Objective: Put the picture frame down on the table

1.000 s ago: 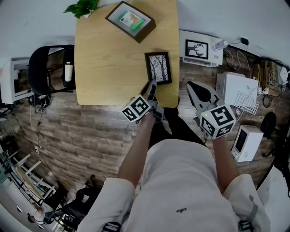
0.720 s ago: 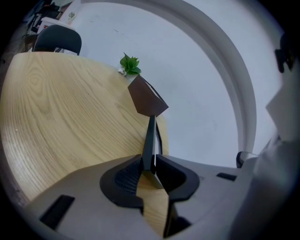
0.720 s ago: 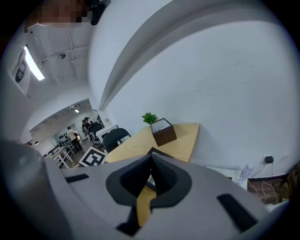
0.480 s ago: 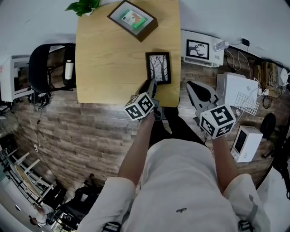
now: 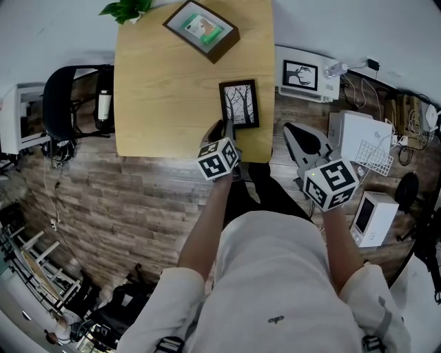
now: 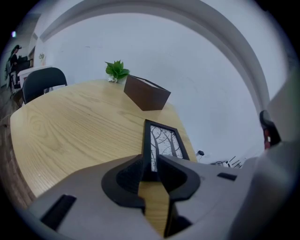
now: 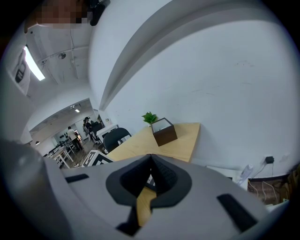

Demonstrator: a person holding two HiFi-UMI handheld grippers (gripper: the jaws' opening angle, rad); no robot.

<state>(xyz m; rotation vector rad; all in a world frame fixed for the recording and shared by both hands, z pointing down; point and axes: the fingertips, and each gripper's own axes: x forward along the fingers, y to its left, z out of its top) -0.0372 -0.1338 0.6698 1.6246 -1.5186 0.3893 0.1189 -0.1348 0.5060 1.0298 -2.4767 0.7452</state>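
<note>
A small black picture frame [image 5: 239, 103] with a bare-tree print lies flat near the front right edge of the wooden table [image 5: 165, 89]. My left gripper [image 5: 224, 128] is at its near left corner. In the left gripper view the jaws are close together, with the left border of the picture frame [image 6: 164, 139] between the tips of the left gripper [image 6: 150, 165]. My right gripper [image 5: 296, 135] hangs off the table to the right, above the floor. Its jaws meet at the tips in the right gripper [image 7: 151, 161] view, with nothing between them.
A brown box frame [image 5: 200, 31] and a small green plant [image 5: 124, 10] stand at the table's far end. A black chair [image 5: 62, 103] is at the left. Right of the table are a white unit holding another tree picture [image 5: 300, 74], white boxes [image 5: 358, 134] and cables.
My left gripper has turned about its own axis and edged right, closer to the table edge. The picture frame has shifted only slightly. The right gripper has stayed where it was.
</note>
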